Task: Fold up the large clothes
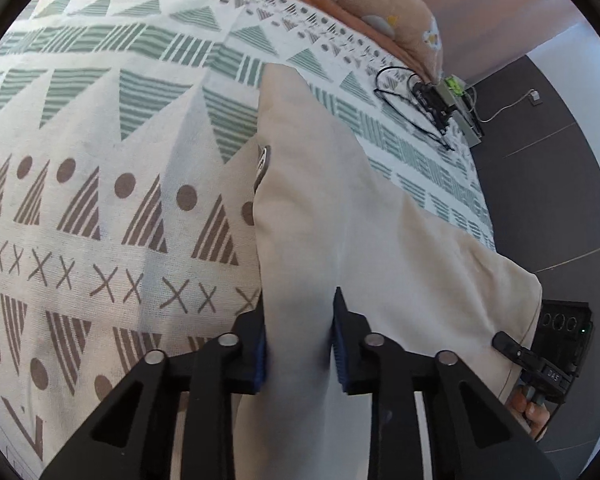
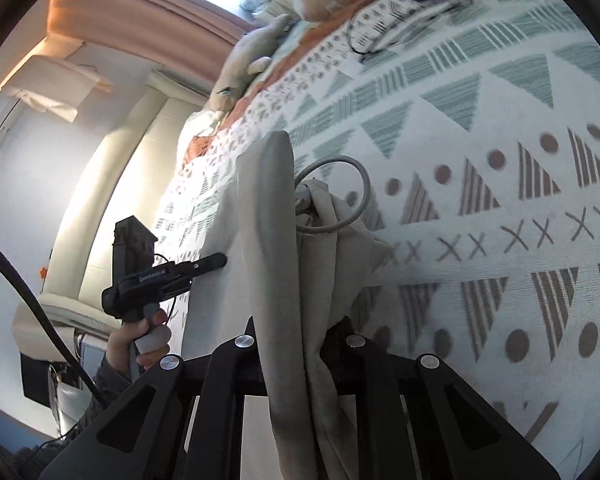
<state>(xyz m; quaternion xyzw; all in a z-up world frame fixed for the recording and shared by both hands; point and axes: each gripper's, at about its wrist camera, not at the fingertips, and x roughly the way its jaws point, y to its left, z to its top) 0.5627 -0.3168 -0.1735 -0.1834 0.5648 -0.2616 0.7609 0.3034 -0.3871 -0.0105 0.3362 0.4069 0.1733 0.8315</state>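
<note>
the beige garment (image 1: pixel 340 216) lies on the patterned bed cover (image 1: pixel 100 128), running from the near edge of the bed out toward the far side, with one long straight edge along its left. it looks like trousers or a similar large piece (a metal button or snap shows at that left edge, and a drawstring loop shows in the right wrist view).

the left gripper (image 1: pixel 300 344) has its jaws closed on a gathered strip of the cloth at the near end, blue pads pressing the fabric from both sides. the right gripper (image 2: pixel 300 344) is clamped on a thicker bunch of the same garment (image 2: pixel 268 208), several layers hanging through the jaws. each gripper shows in the other's view, held by a hand (image 2: pixel 140 340) off the side of the bed.

as for progress, i judge this an early stage: the near end is gripped at two points and seems slightly raised, but no neat fold is visible. the cloth is bunched rather than flat near the right gripper. what is left is carrying the near end over the far part, laying it down squarely and smoothing it.

a tangle of black cables (image 1: pixel 416 108) sits well apart on the far right of the cover.
</note>
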